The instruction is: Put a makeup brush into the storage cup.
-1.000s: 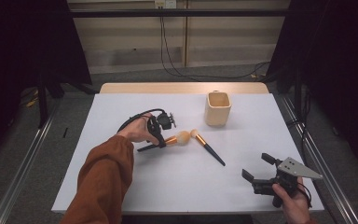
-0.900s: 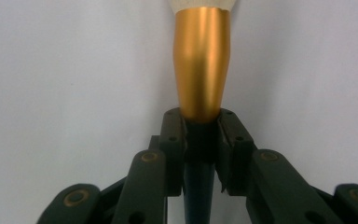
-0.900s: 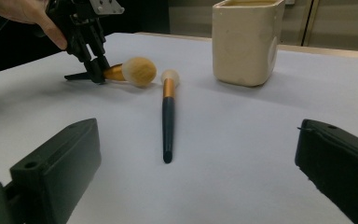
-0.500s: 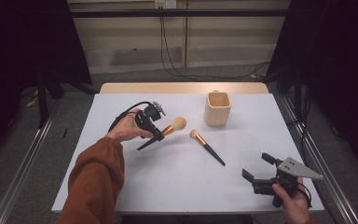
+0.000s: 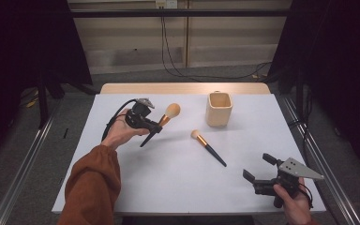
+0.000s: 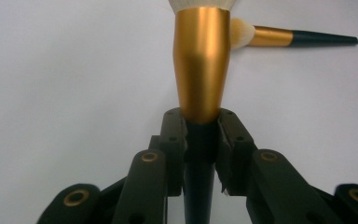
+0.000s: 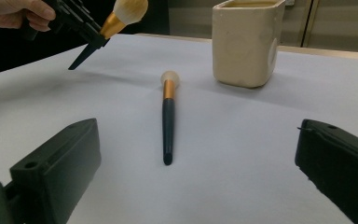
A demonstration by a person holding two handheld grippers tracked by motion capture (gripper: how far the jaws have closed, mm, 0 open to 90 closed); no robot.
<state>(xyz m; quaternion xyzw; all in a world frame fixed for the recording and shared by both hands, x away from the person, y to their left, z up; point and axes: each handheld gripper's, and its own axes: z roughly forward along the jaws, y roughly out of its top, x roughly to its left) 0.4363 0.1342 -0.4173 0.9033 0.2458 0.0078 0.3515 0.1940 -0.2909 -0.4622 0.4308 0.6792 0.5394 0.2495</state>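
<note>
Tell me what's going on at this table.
A person works with a gripper in each hand. The left gripper is shut on a large makeup brush, held off the white table with its bristles tilted up. A slimmer makeup brush lies flat on the table, near a cream holder cup. The right gripper waits with open jaws at the near right corner.

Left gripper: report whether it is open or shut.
Shut on the large brush: left gripper jaws clamp its dark handle just below the gold ferrule.
</note>
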